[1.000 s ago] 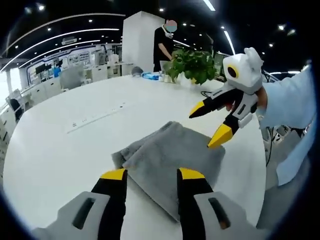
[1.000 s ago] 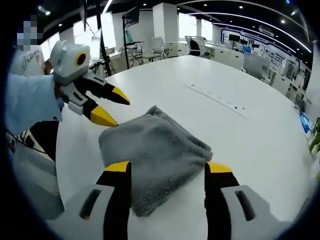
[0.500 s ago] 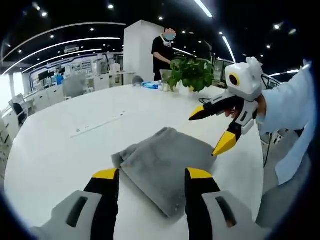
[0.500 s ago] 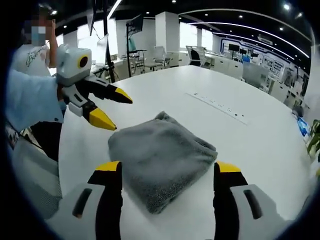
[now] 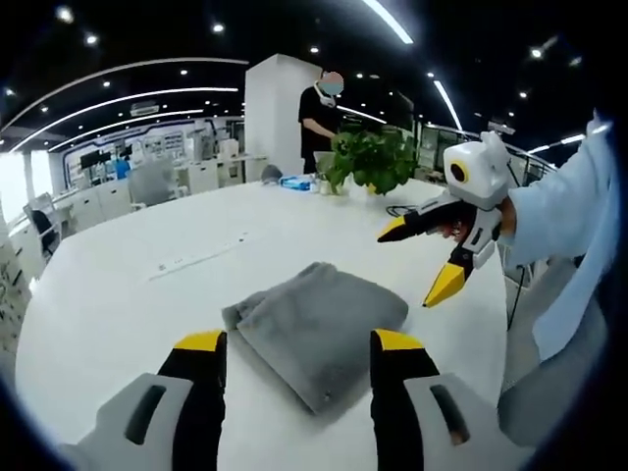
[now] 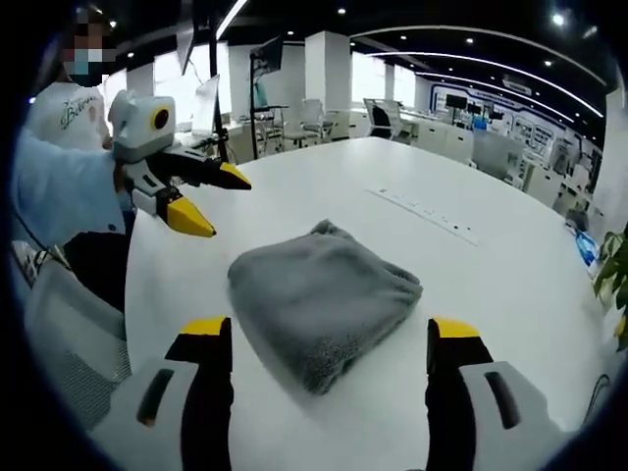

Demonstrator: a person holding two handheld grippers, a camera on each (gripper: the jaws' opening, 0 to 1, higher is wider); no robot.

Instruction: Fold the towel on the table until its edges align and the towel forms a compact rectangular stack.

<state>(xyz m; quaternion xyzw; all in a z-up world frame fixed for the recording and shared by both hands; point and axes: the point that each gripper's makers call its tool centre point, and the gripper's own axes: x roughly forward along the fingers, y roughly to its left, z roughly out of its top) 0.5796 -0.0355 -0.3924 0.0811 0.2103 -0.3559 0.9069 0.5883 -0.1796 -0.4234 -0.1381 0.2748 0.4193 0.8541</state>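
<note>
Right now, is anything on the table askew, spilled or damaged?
Nothing spilled or damaged. The grey towel lies folded on the white table, but one corner pokes out past the stack, so the edges are not quite flush.

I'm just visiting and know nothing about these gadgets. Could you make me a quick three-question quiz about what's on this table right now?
1. True or false: the grey towel lies folded on the white table.
2. Is the left gripper holding the towel? A) yes B) no, it is open and apart from it
3. What green thing stands at the table's far side in the left gripper view?

Key: 1 true. 2 B; the right gripper is open too. 3 a potted plant.
</note>
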